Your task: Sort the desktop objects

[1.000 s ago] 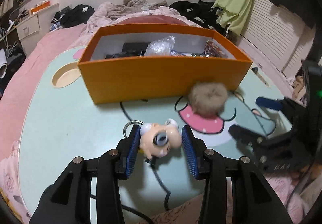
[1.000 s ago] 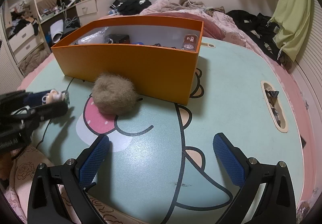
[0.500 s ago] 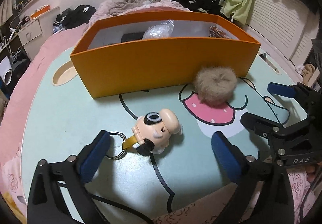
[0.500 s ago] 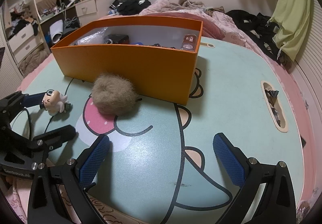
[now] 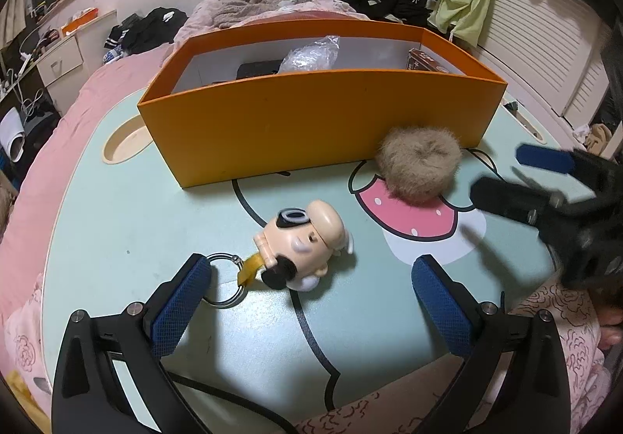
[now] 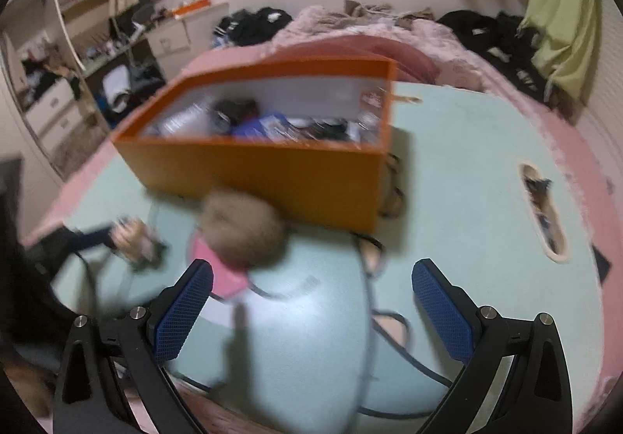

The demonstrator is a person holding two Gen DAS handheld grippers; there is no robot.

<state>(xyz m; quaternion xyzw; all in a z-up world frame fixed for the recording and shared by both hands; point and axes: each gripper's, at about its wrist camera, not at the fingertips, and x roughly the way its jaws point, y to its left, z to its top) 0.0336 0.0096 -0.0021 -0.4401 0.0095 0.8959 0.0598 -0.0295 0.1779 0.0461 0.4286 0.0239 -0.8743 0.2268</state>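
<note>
- Our left gripper has just spread its jaws wide; the textured blue pads stand clear on either side of the figurine keychain, touching nothing but air.
- The keychain lies on its side on the table: a glossy, rounded plastic head in cream with a black patch, a mustard fabric tab and a thin metal split ring just beside the left pad.
- We see the table as a smooth mint-green top printed with a cartoon in black outline and a pink patch.
- The fluffy tan pompom (a round, hairy tuft) rests against the front wall of the orange cardboard box.
- Inside the box: a crinkled clear plastic bag, a flat black item and a dark printed packet.
- Our right gripper is released too, ribbed blue pads far apart and empty, above the table near the pompom; its view is blurred.
</note>
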